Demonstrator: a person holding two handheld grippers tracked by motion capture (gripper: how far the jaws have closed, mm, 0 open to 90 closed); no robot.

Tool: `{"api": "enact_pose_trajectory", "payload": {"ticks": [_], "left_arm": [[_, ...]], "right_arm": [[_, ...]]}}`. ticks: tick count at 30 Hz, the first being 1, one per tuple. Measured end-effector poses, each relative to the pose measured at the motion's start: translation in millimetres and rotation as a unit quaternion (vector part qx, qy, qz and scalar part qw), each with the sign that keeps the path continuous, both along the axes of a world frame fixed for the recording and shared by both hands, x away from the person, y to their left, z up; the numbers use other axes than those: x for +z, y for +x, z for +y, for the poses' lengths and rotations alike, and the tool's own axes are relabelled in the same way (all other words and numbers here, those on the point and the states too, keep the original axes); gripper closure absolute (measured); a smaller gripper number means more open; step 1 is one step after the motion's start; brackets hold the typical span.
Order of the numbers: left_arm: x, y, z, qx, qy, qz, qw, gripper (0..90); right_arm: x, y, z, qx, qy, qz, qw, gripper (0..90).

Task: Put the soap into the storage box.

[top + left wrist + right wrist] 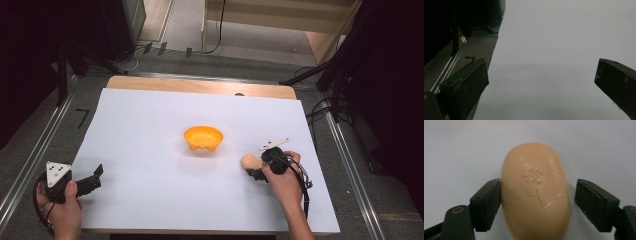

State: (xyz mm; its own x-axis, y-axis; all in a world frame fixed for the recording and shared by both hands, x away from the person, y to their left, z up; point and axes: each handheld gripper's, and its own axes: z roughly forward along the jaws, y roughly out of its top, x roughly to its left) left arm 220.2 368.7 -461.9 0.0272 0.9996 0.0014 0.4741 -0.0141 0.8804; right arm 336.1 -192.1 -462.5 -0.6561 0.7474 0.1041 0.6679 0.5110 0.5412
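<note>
soap bar: a peach-coloured oval soap bar (535, 192) with a stamped mark lies flat on the white sheet, to the right of the bowl and a little nearer the person
right hand-held gripper: the right hand-held gripper (537, 202) straddles the bar across its narrow width; one jaw touches its side, the other stands just off it with a sliver of sheet showing, so it is released, not yet clamped
why that hold: taking the bar across the short axis keeps the jaws within their span and gives two flatter sides to press on; a slick, rounded bar could squirt out if squeezed off-centre
left hand-held gripper: the left hand-held gripper (85, 182) rests at the near left edge of the tabletop (200, 86), jaws wide apart with nothing between them, parked out of the way
bowl: an orange bowl (203, 138) sits mid-sheet, upright and apparently empty, the likely place for the soap
step in hand: closing on the bar before any lift
</note>
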Motion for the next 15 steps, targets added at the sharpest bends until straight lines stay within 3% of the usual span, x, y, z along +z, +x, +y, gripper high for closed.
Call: {"api": "enact_pose_trajectory", "payload": {"ticks": [2,9,15], "left_arm": [[0.0,0.1,-0.1,0.0,0.001,0.001,1.0,0.0],[0.2,-0.1,0.4,0.001,-0.001,0.001,1.0,0.0],[0.3,-1.0,1.1,0.003,-0.003,-0.003,1.0,0.0]], "right_arm": [[-1.3,0.2,1.1,0.001,0.0,-0.001,1.0,32.0],[-0.5,1.0,3.8,-0.002,-0.011,-0.001,0.9999,32.7],[-3.0,-3.7,8.7,0.001,-0.035,-0.025,0.9991,32.4]]}}
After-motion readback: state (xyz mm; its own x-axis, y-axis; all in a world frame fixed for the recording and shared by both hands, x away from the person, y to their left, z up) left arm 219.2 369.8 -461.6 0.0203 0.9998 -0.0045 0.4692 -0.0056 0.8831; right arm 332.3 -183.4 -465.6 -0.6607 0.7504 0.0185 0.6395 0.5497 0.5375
